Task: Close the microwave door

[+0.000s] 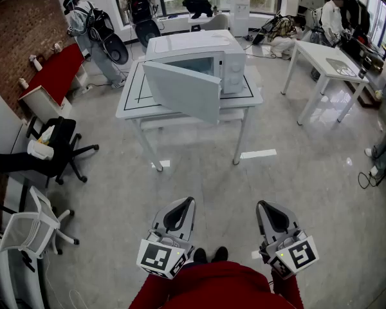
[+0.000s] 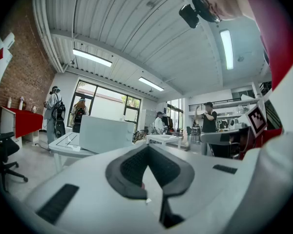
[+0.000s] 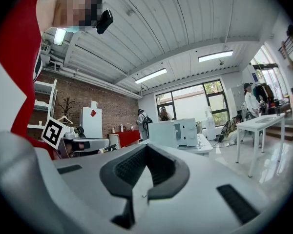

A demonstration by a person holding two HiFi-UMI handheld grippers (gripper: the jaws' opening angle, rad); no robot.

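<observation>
A white microwave (image 1: 202, 55) stands on a white table (image 1: 130, 99) some way ahead of me, its door (image 1: 182, 91) swung open toward me and to the left. Both grippers hang low near my body, far from it. My left gripper (image 1: 182, 206) is shut with nothing in it, and my right gripper (image 1: 269, 210) is shut and empty too. In the left gripper view the open door (image 2: 106, 134) shows edge-on beyond the closed jaws. The right gripper view shows the microwave (image 3: 177, 133) in the distance, past my right gripper (image 3: 142, 172).
A second white table (image 1: 326, 62) stands at the right. A black office chair (image 1: 56, 148) and a white chair (image 1: 27, 227) sit at the left, near a red-topped counter (image 1: 53, 71). People stand by the far windows and at the right.
</observation>
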